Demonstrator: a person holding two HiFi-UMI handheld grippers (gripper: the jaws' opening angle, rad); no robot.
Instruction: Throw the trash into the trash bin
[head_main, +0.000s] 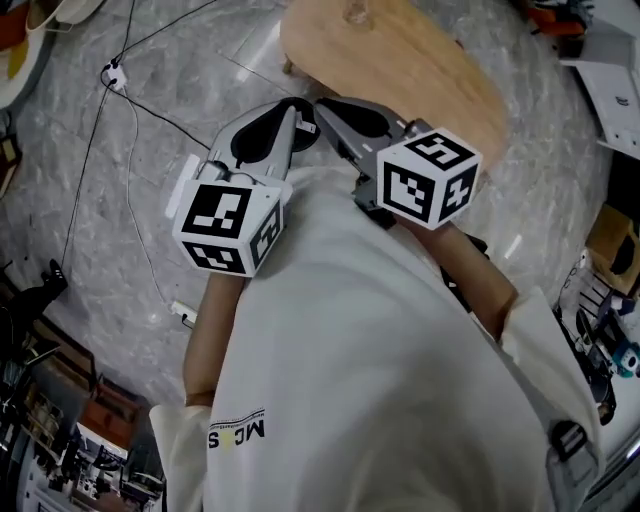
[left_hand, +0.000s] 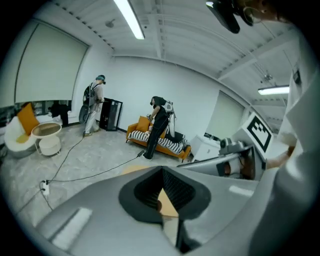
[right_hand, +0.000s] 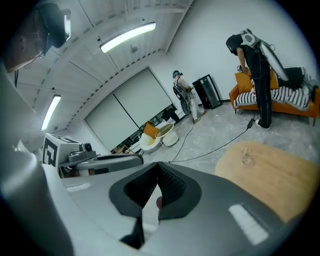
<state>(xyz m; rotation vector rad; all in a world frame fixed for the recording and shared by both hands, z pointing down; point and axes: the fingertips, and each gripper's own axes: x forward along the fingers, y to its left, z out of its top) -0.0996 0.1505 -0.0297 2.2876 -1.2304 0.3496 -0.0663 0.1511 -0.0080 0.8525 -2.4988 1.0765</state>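
Note:
No trash and no trash bin show in any view. In the head view both grippers are held up close to the person's chest, side by side, over a marble floor. My left gripper (head_main: 298, 125) has its grey jaws together with nothing between them. My right gripper (head_main: 325, 108) is shut and empty too, its tips just short of a round wooden table (head_main: 420, 60). In the left gripper view the left gripper (left_hand: 162, 172) is closed, with only a bit of the table showing through the pad hollow. The right gripper (right_hand: 159, 167) looks the same, with the table (right_hand: 270, 170) at its right.
Black cables (head_main: 130, 110) and a white power strip (head_main: 185, 315) lie on the floor at the left. Cluttered shelves line the lower left and right edges. Across the room stand an orange sofa (left_hand: 165, 145), two persons (left_hand: 159, 125) (left_hand: 95, 105) and low round white furniture (left_hand: 45, 135).

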